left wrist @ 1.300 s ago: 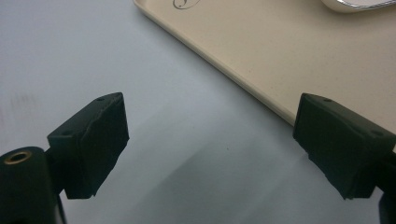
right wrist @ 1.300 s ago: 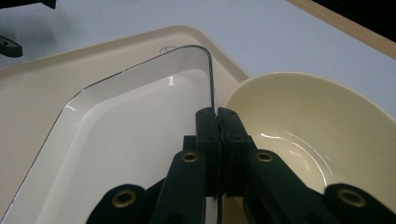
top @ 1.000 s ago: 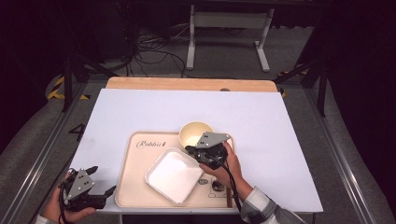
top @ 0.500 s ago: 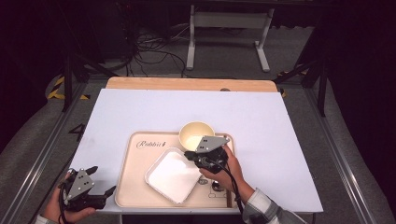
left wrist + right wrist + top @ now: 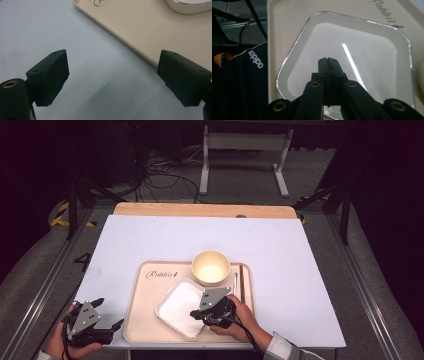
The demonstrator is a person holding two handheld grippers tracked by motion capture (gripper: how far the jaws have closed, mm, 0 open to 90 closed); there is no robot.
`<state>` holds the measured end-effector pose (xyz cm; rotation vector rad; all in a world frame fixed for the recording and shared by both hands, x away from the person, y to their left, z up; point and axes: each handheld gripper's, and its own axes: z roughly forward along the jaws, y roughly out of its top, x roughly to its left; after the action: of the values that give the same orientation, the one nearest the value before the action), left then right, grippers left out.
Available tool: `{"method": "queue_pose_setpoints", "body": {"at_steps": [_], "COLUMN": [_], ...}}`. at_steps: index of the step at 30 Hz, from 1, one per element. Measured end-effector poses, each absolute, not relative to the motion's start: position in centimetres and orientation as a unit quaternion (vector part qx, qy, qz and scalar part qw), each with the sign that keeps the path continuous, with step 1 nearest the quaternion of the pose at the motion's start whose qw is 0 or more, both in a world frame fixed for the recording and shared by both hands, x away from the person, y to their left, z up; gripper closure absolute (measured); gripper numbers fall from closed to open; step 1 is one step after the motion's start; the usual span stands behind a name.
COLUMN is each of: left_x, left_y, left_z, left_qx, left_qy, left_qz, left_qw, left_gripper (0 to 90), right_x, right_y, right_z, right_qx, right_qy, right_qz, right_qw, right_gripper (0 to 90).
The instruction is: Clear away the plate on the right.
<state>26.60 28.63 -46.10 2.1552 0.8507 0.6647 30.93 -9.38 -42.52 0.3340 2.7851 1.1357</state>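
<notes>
The right hand-held gripper (image 5: pixel 200 314) hides part of the white dish's (image 5: pixel 177 306) near rim.

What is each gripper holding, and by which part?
The right gripper pinches the white plate by its near rim; the left gripper holds nothing.

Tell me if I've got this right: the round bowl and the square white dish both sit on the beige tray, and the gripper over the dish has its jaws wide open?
Not quite. The right gripper over the square white dish has its jaws pressed together, as the right gripper view shows. The round bowl and the dish do both sit on the beige tray.
</notes>
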Motion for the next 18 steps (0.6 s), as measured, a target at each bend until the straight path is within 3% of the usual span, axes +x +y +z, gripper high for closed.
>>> {"method": "queue_pose_setpoints", "body": {"at_steps": [18], "left_x": [26.6], "left_y": [28.6], "left_z": [-46.1], "left_qx": [0.835], "left_qy": [0.329], "left_qz": [0.258], "left_qw": [0.357], "left_gripper": [11.0], "right_x": [28.7], "right_y": [-7.9], "right_z": [-44.3], "right_qx": [0.077], "right_qy": [0.942], "right_qz": [0.327], "right_qw": [0.011], "right_gripper": [90.0]}}
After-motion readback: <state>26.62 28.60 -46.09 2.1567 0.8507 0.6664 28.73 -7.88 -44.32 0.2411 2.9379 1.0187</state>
